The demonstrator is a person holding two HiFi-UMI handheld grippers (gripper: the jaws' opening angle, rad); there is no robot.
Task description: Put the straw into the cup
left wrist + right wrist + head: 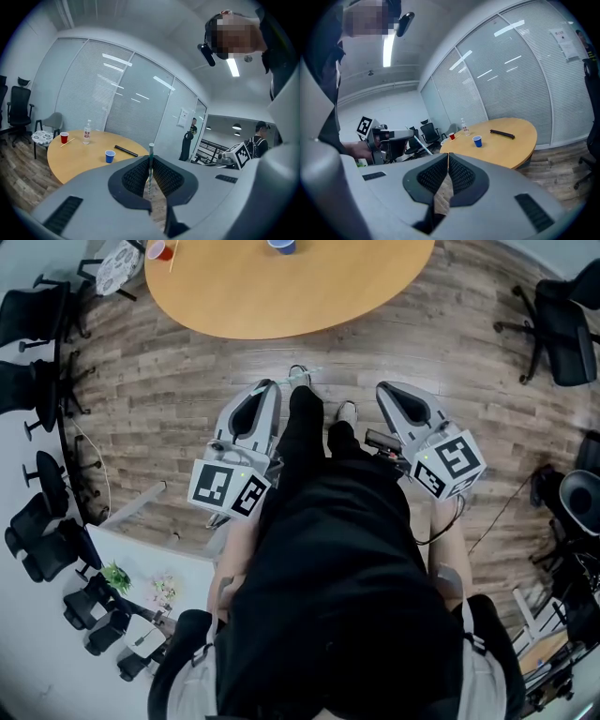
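Note:
My left gripper (150, 158) is shut on a pale straw with green stripes (150, 174), which stands upright between the pads and pokes out above them. A blue cup (109, 156) stands on the round wooden table (79, 159) some way ahead. My right gripper (448, 156) is shut with nothing between its pads. In the right gripper view the left gripper (386, 135) shows at the left, the straw (423, 146) slanting from it, and the blue cup (477, 141) stands on the table. Seen from the head, both grippers (267, 387) (386, 390) are held in front of the person, short of the table (281, 296).
On the table stand a red cup (64, 137) with a thin stick beside it, a clear bottle (87, 132) and a long black object (125, 150). Black office chairs (37, 521) line the left wall, and more stand at the right (562, 324). Two people stand beyond the glass partition.

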